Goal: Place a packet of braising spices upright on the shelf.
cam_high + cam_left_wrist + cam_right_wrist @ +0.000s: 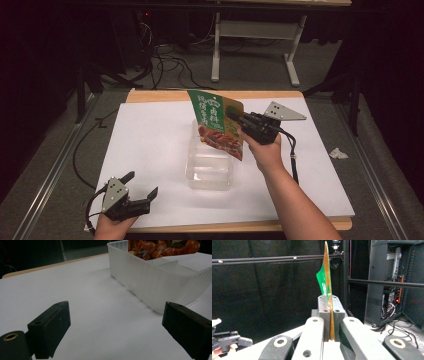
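Note:
A green and orange food pouch point(218, 126) hangs over the clear plastic box point(210, 167) in the middle of the white sheet. My right gripper point(234, 115) is shut on the pouch's right edge and holds it up above the box. In the right gripper view the pouch point(327, 285) shows edge-on, pinched between the two jaws of my right gripper point(330, 307). My left gripper point(141, 186) rests at the sheet's front left, open and with nothing in it. The left gripper view has its jaws wide apart, the box point(155, 282) ahead on the right and the pouch's bottom point(162, 248) over it.
The white sheet point(150, 145) covers a wooden table point(150, 95). A crumpled scrap of paper point(338, 153) lies on the floor to the right. Cables and a table frame point(255, 30) stand beyond the far edge. Dividers split the box into compartments.

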A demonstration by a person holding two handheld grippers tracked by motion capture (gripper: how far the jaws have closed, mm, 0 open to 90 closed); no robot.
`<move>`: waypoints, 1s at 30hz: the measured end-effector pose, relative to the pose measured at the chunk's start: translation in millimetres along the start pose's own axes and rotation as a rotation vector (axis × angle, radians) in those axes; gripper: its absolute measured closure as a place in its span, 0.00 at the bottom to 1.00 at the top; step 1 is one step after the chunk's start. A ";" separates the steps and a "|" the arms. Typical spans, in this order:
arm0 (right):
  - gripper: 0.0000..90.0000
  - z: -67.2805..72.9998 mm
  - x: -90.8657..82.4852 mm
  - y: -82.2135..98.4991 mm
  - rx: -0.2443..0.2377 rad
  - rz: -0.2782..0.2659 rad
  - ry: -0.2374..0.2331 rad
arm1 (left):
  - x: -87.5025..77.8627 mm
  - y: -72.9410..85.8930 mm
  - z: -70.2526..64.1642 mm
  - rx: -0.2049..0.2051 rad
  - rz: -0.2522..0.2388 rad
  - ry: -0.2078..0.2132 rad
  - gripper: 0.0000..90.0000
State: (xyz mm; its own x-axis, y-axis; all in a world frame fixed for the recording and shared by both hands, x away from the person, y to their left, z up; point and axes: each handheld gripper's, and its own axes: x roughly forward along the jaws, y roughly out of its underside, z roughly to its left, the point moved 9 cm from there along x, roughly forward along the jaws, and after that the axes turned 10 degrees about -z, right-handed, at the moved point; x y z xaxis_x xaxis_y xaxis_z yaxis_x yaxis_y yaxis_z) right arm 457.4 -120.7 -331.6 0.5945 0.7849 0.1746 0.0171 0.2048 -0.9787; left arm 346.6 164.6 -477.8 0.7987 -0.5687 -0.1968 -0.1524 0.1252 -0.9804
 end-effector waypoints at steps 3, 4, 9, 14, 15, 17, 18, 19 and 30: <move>1.00 0.5 4.1 1.5 0.006 -0.002 -0.004 | -0.2 0.2 -0.2 -0.001 0.002 0.000 0.09; 1.00 0.5 4.1 1.5 0.006 -0.002 -0.004 | -0.2 0.2 -0.2 -0.001 0.002 0.000 0.09; 1.00 1.4 11.9 5.7 0.005 0.000 -0.008 | -1.3 0.0 -0.3 -0.001 0.003 0.002 0.09; 1.00 2.1 16.6 10.7 0.006 0.005 -0.007 | -0.5 0.7 -0.7 -0.003 0.005 0.006 0.09; 1.00 1.8 17.5 11.6 0.004 0.004 -0.008 | -0.4 0.8 -0.8 -0.001 0.007 0.007 0.09; 1.00 0.8 18.5 13.8 0.008 0.003 -0.006 | -0.2 0.8 -0.8 -0.001 0.007 0.007 0.09; 1.00 0.8 18.5 13.8 0.008 0.003 -0.006 | -0.2 0.8 -0.8 -0.001 0.007 0.007 0.09; 1.00 -1.2 19.0 16.6 0.011 0.000 0.003 | 0.0 1.2 -0.7 -0.002 0.008 0.007 0.09; 1.00 -6.6 18.3 30.6 0.002 0.007 0.028 | -1.1 2.0 -0.9 -0.002 0.012 0.009 0.09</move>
State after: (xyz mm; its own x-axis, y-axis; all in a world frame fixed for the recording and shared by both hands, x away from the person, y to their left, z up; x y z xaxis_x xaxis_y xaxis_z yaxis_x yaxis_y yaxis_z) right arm 474.1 -104.0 -359.0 0.6166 0.7699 0.1644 0.0108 0.2005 -0.9796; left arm 344.9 164.8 -479.6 0.7916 -0.5743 -0.2086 -0.1632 0.1303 -0.9779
